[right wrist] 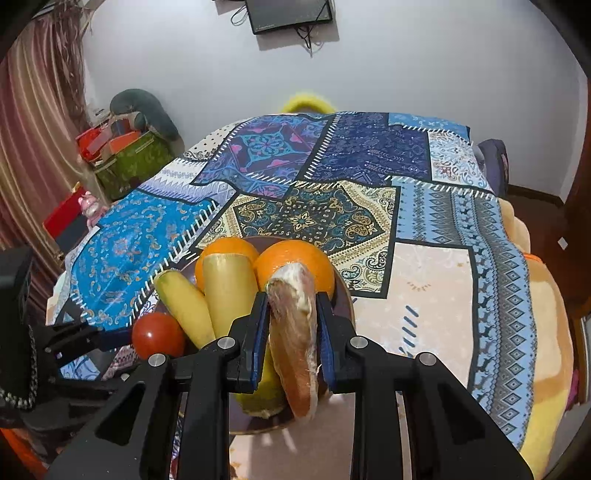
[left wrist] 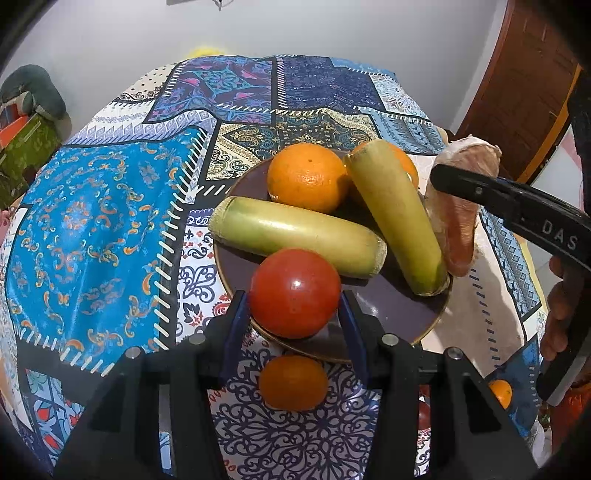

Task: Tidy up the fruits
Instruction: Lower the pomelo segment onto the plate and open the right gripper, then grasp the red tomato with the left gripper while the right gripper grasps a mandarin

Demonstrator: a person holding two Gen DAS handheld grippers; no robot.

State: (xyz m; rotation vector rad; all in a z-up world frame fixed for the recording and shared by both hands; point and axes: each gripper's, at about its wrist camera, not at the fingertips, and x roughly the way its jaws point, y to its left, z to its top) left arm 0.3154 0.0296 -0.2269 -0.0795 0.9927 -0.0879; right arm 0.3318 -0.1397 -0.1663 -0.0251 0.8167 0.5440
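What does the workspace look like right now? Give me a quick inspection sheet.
Surface: patchwork cloth covering the table.
Job's things: dark plate holds two oranges, two yellow-green stalks and a tomato; a pomelo wedge is over its edge.
Clutter: small orange on the cloth beside the plate.
Grippers: left gripper flanks the tomato, contact unclear; right gripper grips the wedge.
Cables: dangling from a wall screen.
Surroundings: boxes, curtain.
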